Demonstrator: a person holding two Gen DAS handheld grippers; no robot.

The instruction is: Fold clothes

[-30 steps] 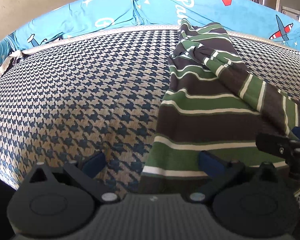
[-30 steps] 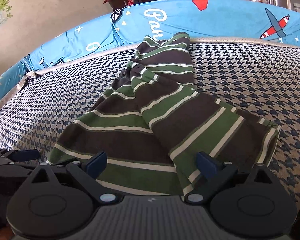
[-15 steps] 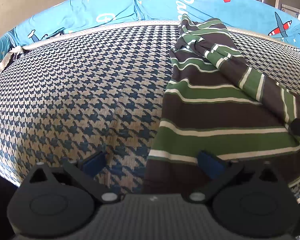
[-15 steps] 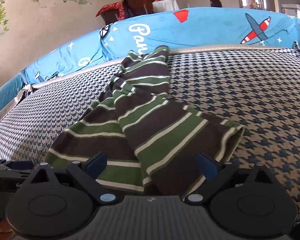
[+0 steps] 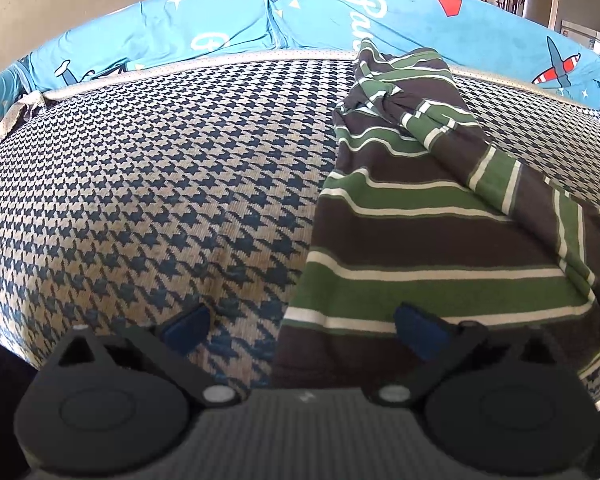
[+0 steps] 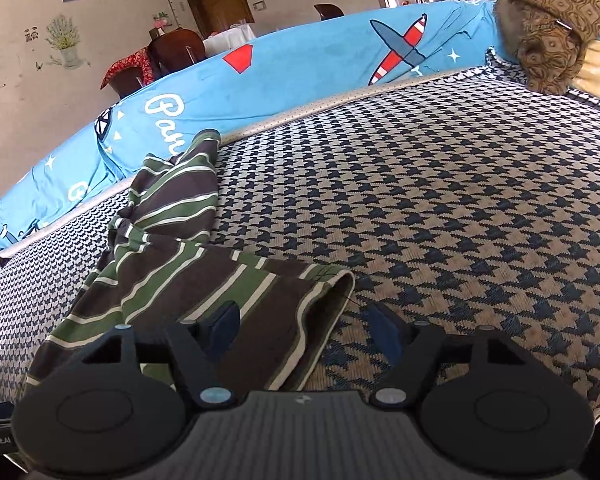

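A brown, green and white striped garment [image 5: 428, 216] lies crumpled lengthwise on the houndstooth cushion [image 5: 160, 184], reaching from the near edge to the blue backrest. My left gripper [image 5: 300, 326] is open at the garment's near left corner; its right finger [image 5: 418, 334] lies over the hem and its left finger over bare cushion. In the right wrist view the same garment [image 6: 188, 264] fills the lower left. My right gripper [image 6: 306, 330] is open around its near right corner, where a folded edge [image 6: 340, 284] sticks out.
A blue backrest cover [image 6: 300, 80] with plane prints bounds the far side. A brown patterned cloth [image 6: 552, 36] sits on the far right corner of the sofa. The houndstooth cushion [image 6: 480, 208] extends wide to the right of the garment. The cushion's front edge runs just under both grippers.
My right gripper has swung rightward along the near hem, from the garment's middle to its right corner. The left gripper edged slightly forward at the left corner. Both stayed open.
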